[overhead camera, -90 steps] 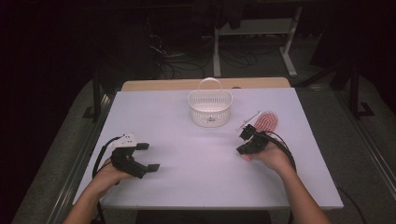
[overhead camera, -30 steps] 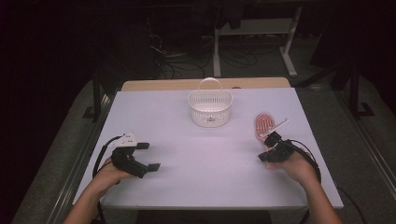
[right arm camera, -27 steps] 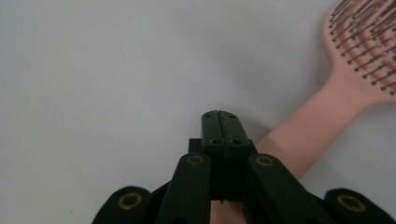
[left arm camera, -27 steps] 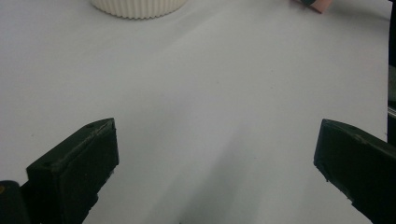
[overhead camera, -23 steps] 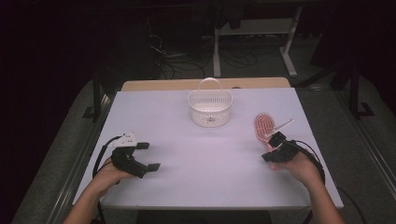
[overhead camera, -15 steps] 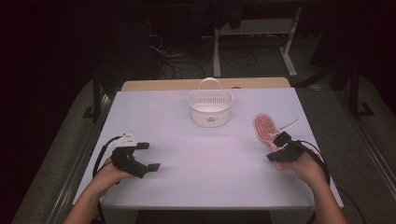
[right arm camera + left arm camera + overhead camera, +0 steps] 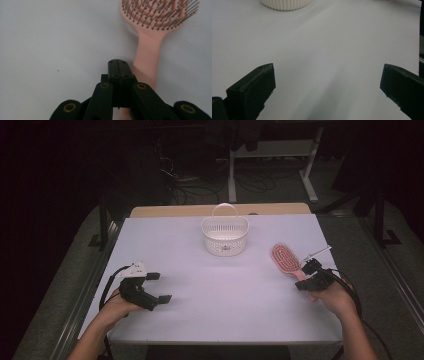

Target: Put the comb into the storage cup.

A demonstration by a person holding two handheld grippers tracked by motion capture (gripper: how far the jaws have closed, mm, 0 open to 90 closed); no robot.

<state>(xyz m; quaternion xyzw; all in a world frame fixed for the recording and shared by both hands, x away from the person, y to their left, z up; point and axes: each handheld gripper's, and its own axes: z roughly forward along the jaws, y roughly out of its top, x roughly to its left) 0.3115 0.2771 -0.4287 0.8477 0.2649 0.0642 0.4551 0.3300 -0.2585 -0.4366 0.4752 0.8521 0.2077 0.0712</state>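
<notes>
- We see the desk lit evenly from above; room behind v. dark.
- Shadows soft, faint under the jaws in left gripper view.
- Close-ups: jaws a bit blurred; hairbrush bristles slightly soft.
- No glare.

I'm at a white table with a bare, evenly lit top. A strip of light wood shows along its far edge. Grey carpet floor lies on both sides. The room beyond is dark, almost black, and I can't make out any walls. Tangled cables lie on the floor behind the table. A white metal stand with two legs sits further back. Dark upright posts stand near the table's far left corner, and another post stands at the right. Light falls mainly on the tabletop.
</notes>
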